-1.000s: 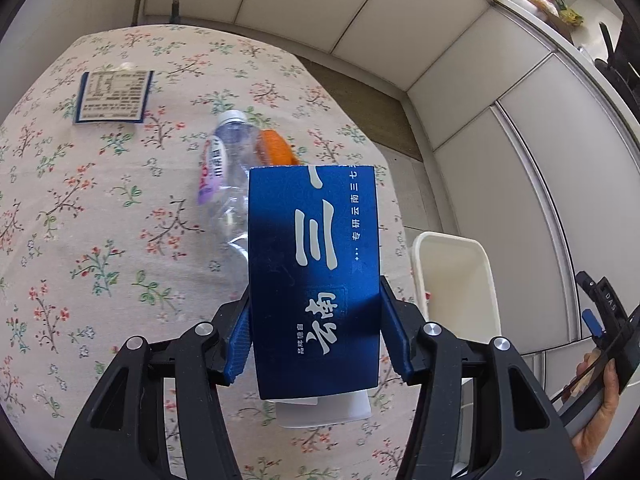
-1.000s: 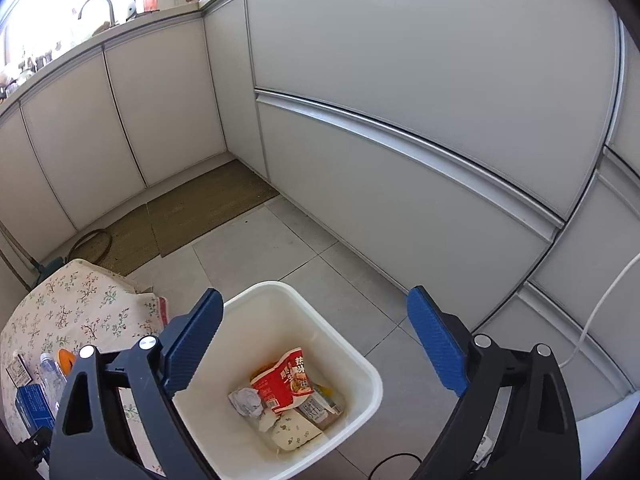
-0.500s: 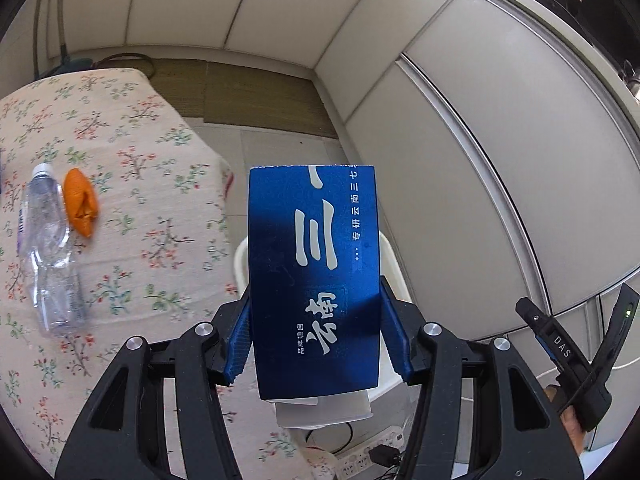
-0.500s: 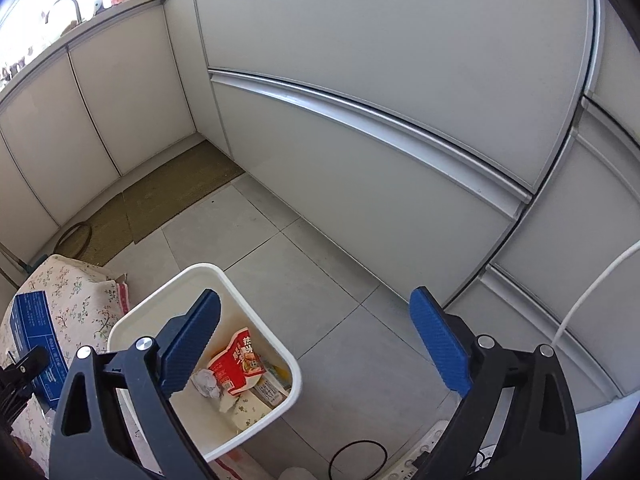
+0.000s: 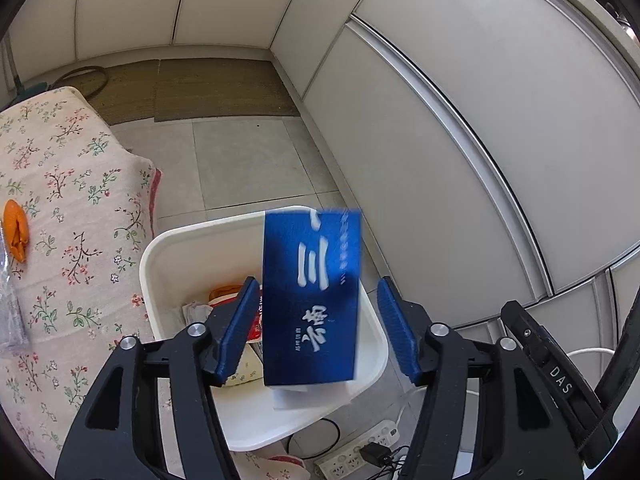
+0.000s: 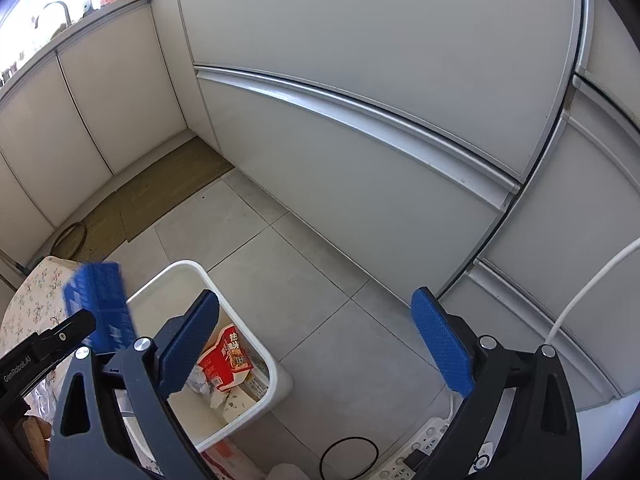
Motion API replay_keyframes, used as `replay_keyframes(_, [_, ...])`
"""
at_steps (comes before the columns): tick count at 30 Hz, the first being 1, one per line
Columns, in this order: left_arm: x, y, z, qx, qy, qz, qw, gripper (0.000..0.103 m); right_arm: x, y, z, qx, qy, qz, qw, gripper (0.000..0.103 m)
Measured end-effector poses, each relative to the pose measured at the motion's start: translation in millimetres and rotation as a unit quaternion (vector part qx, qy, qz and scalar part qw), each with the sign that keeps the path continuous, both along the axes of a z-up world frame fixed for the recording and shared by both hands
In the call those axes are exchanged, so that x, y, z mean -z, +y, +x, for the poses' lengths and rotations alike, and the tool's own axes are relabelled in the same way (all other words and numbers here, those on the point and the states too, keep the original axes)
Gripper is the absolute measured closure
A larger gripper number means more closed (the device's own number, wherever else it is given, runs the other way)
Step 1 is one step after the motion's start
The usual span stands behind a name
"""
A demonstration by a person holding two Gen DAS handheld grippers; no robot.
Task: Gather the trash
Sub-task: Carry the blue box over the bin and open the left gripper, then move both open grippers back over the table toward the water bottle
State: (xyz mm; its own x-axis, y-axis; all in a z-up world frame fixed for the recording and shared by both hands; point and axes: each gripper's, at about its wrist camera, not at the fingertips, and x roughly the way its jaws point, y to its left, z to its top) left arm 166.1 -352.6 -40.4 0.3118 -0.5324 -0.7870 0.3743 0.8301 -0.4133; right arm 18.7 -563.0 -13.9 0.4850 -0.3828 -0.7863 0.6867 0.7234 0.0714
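the left gripper point(image 5: 318, 328) has just been spreading its jaws, pads clear of the blurred blue box point(image 5: 312, 300) at lower centre, dropping it over the white bin point(image 5: 160, 248). the right gripper point(image 6: 316, 344) waits wide apart, empty.

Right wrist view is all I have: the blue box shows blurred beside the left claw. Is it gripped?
Observer: No. The left claw has just been opening. The blue box is between its pads, but there is a clear gap on the right side.
Operator: Is it lined up with the bin?
Observer: In the left wrist view the box overlaps the opening of the white bin, so it looks set to land inside.
Operator: Any trash on the table?
Observer: An orange scrap lies on the floral cloth, near the picture's left edge.
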Motion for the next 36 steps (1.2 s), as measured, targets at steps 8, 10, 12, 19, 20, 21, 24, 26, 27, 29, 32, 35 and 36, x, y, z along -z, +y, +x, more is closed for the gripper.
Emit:
replay_keyframes(8, [0, 36, -3, -0.036, -0.004, 0.016, 0.9992, 0.024, -4, 18, 10, -0.022, -0.008, -0.001, 1.000, 0.008])
replay_keyframes(10, [-3, 51, -3, -0.047, -0.013, 0.022, 0.9986, 0.022, -5, 30, 17, -0.037, -0.011, 0.002, 0.999, 0.008])
replay_keyframes(12, [-8, 67, -4, -0.058, -0.022, 0.025, 0.9977, 0.021, -8, 45, 26, -0.054, -0.011, -0.001, 0.998, 0.008])
replay_keyframes(19, [-25, 130, -4, -0.100, -0.051, 0.035, 0.9930, 0.017, -19, 110, 56, -0.117, -0.023, -0.020, 0.993, 0.008])
replay_keyframes(20, [-25, 142, -3, -0.109, -0.050, 0.036, 0.9922, 0.016, -20, 120, 60, -0.126, -0.024, -0.023, 0.992, 0.008])
replay_keyframes(21, [-26, 152, -1, -0.116, -0.049, 0.036, 0.9915, 0.016, -21, 132, 66, -0.137, -0.024, -0.025, 0.990, 0.008])
replay_keyframes(24, [-25, 183, 1, -0.139, -0.045, 0.041, 0.9884, 0.016, -22, 166, 81, -0.169, -0.022, -0.028, 0.985, 0.008])
replay_keyframes(26, [-23, 208, 2, -0.159, -0.041, 0.044, 0.9854, 0.016, -21, 191, 92, -0.193, -0.020, -0.027, 0.981, 0.008])
replay_keyframes(27, [-22, 220, 4, -0.170, -0.037, 0.045, 0.9837, 0.016, -21, 201, 97, -0.203, -0.018, -0.026, 0.979, 0.007])
replay_keyframes(29, [-19, 245, 7, -0.190, -0.029, 0.047, 0.9803, 0.015, -19, 224, 107, -0.224, -0.015, -0.025, 0.974, 0.007])
replay_keyframes(32, [-14, 284, 8, -0.221, -0.018, 0.049, 0.9738, 0.015, -13, 261, 124, -0.256, -0.007, -0.019, 0.966, 0.007])
replay_keyframes(35, [-11, 318, 9, -0.247, -0.010, 0.051, 0.9675, 0.015, -6, 293, 138, -0.283, 0.005, -0.014, 0.959, 0.007])
replay_keyframes(36, [-11, 329, 8, -0.255, -0.008, 0.052, 0.9655, 0.015, -1, 306, 143, -0.294, 0.011, -0.009, 0.956, 0.007])
